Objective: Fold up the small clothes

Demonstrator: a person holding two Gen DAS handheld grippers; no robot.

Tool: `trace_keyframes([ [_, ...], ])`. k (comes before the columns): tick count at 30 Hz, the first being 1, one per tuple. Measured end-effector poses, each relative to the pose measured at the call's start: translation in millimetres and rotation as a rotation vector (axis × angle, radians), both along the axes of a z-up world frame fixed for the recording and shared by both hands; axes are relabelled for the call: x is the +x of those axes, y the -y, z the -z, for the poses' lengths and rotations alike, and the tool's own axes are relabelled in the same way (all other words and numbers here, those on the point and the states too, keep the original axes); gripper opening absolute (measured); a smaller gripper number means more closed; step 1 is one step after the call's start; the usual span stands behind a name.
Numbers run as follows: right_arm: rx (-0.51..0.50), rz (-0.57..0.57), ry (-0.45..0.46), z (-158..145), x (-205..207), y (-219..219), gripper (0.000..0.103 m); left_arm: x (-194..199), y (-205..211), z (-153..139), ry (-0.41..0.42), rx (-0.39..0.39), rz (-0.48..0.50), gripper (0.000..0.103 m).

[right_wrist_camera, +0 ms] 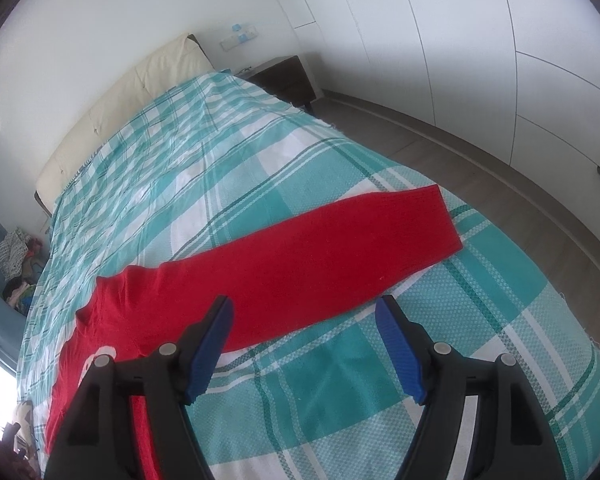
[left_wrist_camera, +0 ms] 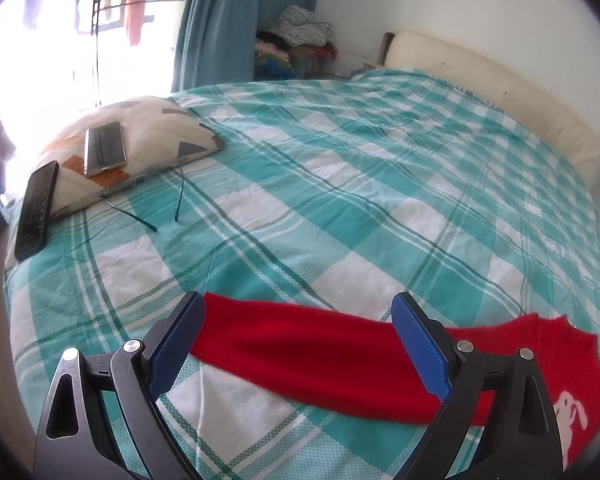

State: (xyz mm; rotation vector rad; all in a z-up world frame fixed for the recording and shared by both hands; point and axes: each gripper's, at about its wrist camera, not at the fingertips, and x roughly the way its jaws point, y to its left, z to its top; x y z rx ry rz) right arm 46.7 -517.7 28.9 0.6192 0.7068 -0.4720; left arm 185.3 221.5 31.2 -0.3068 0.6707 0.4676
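Note:
A small red knit sweater point(left_wrist_camera: 540, 364) lies flat on the teal and white checked bed cover point(left_wrist_camera: 340, 184), with a white figure on its front. One sleeve point(left_wrist_camera: 300, 356) stretches left between the blue pads of my left gripper point(left_wrist_camera: 300, 344), which is open and hovers over it. In the right wrist view the other sleeve point(right_wrist_camera: 340, 248) stretches out to the right across the bed cover point(right_wrist_camera: 204, 160). My right gripper point(right_wrist_camera: 306, 344) is open and empty, its jaws over the sleeve's near edge.
A patterned cushion point(left_wrist_camera: 148, 136) at the bed's far left carries a phone point(left_wrist_camera: 104, 148); a dark phone point(left_wrist_camera: 36, 208) leans beside it. A cream headboard point(left_wrist_camera: 480, 76) runs along the back. A clothes pile point(left_wrist_camera: 300, 40) sits by the curtain. Wardrobe doors point(right_wrist_camera: 500, 60) and floor lie right.

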Motion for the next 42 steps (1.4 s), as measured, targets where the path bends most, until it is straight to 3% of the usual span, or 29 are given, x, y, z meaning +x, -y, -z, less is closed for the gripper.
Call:
trace_keyframes([
  [14,0.028,-0.009,-0.005,4,5,-2,0.073,6,23,0,-0.007,0.071,0.051,0.096],
  [42,0.043,-0.015,-0.001,6,5,-3,0.073,8,30,4,-0.028,0.091,0.060,0.096],
])
